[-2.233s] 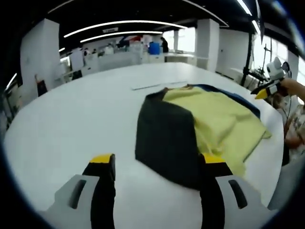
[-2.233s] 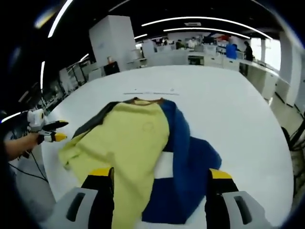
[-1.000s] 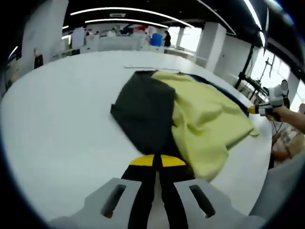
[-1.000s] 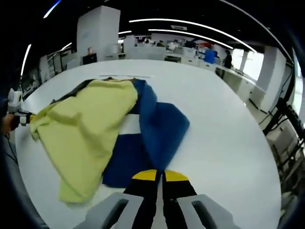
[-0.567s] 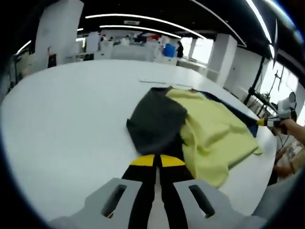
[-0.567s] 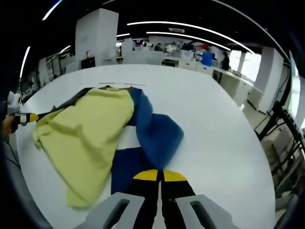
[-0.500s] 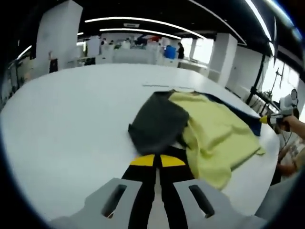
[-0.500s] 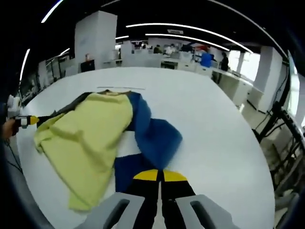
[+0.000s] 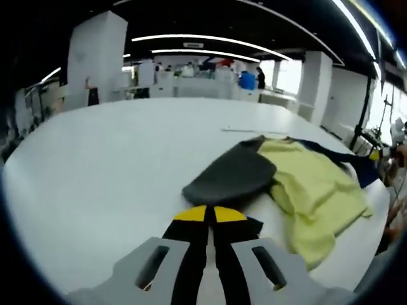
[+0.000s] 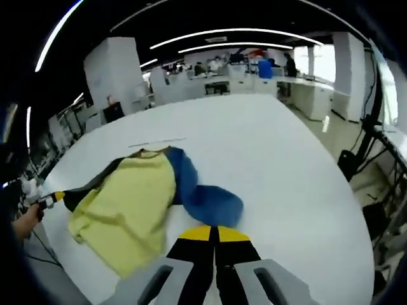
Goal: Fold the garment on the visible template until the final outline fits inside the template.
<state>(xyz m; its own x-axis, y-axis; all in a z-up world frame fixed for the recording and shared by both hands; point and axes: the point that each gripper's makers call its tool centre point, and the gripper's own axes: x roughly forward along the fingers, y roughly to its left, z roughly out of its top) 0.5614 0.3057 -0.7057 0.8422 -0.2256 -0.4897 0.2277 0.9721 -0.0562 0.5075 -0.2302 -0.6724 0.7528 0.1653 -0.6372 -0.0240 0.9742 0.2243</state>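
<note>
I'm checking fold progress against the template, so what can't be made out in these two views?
- Left gripper view: its shut jaws hide the grip on the dark sleeve.
- Right gripper view: jaws likewise hide the blue sleeve edge.
- Template: only a faint line on the table; its outline is too small to trace.

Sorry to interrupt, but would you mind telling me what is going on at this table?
A person is folding a garment on a white table with a hand-held gripper in each hand. The left hand-held gripper is shut on the dark grey sleeve, drawing it in over the yellow body. The right hand-held gripper is shut on the blue sleeve, doing likewise from the other side. The garment is bunched, not yet a neat fold.
</note>
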